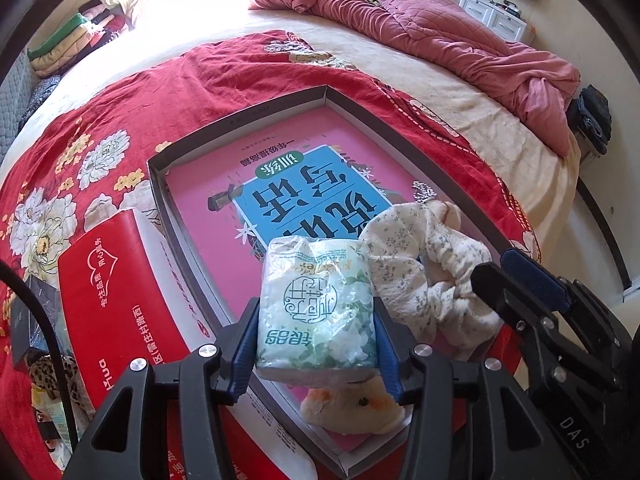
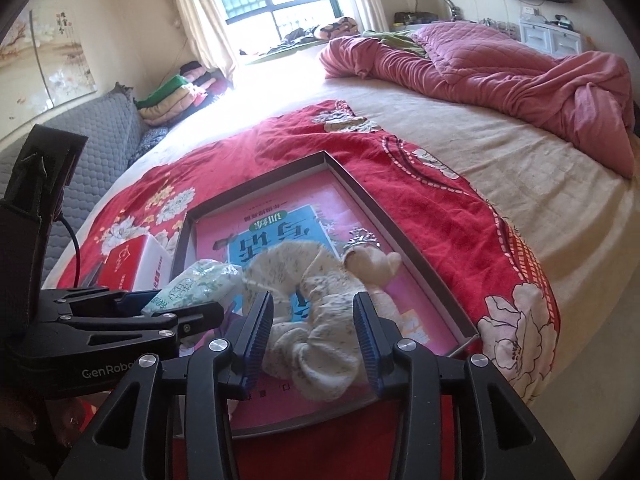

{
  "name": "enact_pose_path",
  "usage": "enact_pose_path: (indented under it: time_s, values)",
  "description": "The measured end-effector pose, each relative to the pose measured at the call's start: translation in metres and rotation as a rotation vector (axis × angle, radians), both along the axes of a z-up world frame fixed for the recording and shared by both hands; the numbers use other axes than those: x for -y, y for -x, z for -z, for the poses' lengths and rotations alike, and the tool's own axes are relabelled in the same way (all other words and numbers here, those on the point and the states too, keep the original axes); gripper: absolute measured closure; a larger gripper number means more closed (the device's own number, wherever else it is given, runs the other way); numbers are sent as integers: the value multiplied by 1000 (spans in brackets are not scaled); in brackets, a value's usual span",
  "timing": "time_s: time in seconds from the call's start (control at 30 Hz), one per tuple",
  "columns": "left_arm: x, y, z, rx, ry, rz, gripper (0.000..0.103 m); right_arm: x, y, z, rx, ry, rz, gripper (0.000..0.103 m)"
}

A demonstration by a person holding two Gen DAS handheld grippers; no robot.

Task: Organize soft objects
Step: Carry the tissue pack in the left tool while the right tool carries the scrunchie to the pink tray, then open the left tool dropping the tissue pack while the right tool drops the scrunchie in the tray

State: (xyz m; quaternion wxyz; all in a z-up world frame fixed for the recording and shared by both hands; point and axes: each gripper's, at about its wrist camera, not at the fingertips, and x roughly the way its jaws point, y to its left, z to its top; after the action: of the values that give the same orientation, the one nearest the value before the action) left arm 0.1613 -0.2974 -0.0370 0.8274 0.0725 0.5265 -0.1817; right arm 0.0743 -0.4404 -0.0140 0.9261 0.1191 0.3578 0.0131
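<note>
While my left gripper (image 1: 318, 320) is clamping the small white-and-green plastic-wrapped tissue pack (image 1: 318, 312) by its two long sides, I am holding it just above the near end of the shallow grey cardboard tray (image 1: 240, 120), at about six o'clock over the pink book cover lining it. Being light and squashy, the pack is yielding a little under the blue pads, and its glossy film is looking slippery, so I am judging a mid-body hold across the sides the safest. My right gripper (image 2: 314, 336) is standing released, its jaws parted around the cream floral cloth doll (image 2: 320, 312) with no fabric visibly pinched; the doll is lying limp inside the tray at roughly five o'clock, its pale head (image 2: 372, 264) pointing toward one o'clock. I am expecting the doll to flop and sag when lifted, so the bunched body is the better place to grip than a loose frill. A small yellow plush toy (image 1: 352, 404) is peeking out beneath the pack.
</note>
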Motion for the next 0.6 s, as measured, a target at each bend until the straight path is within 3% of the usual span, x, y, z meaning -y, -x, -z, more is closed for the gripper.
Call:
enact_pose_path:
  time_s: [0.13, 0.23, 0.6]
  values:
    - [4, 2, 1, 1, -13, 14, 48, 9, 3, -3, 16, -19, 45, 58]
    - [6, 3, 0, -8, -1, 27, 43, 13, 4, -5, 19, -18, 69, 49]
    - [-7, 13, -14, 21, 49, 10, 39, 15, 8, -10, 31, 1, 96, 44]
